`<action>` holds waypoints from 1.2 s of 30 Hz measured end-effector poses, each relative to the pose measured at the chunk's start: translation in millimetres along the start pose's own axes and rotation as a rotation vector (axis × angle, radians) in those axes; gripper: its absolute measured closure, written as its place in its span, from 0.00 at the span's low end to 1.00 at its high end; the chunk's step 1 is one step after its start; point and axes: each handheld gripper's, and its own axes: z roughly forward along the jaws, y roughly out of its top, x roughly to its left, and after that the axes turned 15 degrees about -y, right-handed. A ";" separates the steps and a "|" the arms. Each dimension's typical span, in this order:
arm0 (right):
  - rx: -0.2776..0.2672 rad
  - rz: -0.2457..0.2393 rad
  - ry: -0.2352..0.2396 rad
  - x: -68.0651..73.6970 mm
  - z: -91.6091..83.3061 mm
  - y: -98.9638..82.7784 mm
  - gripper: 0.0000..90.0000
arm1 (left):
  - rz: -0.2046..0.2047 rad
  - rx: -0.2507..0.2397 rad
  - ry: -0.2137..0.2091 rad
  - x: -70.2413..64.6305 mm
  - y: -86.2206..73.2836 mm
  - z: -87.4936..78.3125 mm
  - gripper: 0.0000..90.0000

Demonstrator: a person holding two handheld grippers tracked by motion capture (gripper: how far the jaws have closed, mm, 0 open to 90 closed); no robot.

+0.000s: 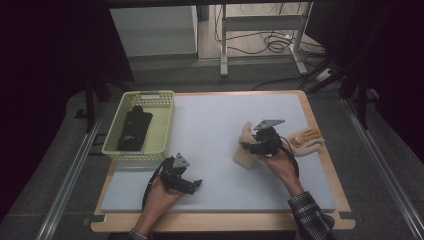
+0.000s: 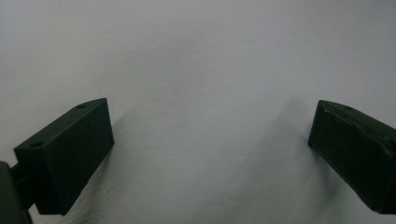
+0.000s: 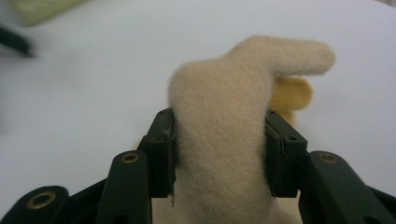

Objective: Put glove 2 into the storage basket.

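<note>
Grey carpet and a tangle of cables lie beyond our bench (image 1: 320, 200), whose wooden top carries a pale grey mat (image 1: 210, 125). At the mat's far left corner stands a yellow basket (image 1: 162, 127) with a black glove (image 1: 134, 129) lying inside it.

Our right gripper (image 1: 248, 146) sits right of the mat's middle, and its fingers (image 3: 161, 154) are clamped on a beige glove (image 3: 219, 140): in the right gripper view the woolly fabric is pinched between both pads, bulging up above them with one glove finger pointing off to the side. From the high view the beige glove (image 1: 247, 150) hangs down from the gripper, its lower edge at the mat. A second beige glove (image 1: 306, 139), with orange grip marks, lies flat at the mat's right edge, just beside our right hand (image 1: 280, 162).

Our left gripper (image 1: 192, 185) rests low over the near left part of the mat, well apart from both the basket and the gloves. Its fingers (image 2: 65, 158) stand wide apart with bare mat between them.
</note>
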 end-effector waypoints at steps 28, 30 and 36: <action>0.045 0.049 0.014 -4.1 -7.7 -28.2 0.45 | 0.000 -0.001 0.000 0.1 0.0 0.0 0.00; 0.046 0.068 -0.023 -13.6 -10.7 -32.0 0.45 | 0.000 -0.001 0.000 0.1 0.0 0.0 0.00; 0.052 0.204 -0.159 -69.8 -29.6 -50.7 0.44 | 0.000 0.000 0.000 0.1 0.0 0.0 0.00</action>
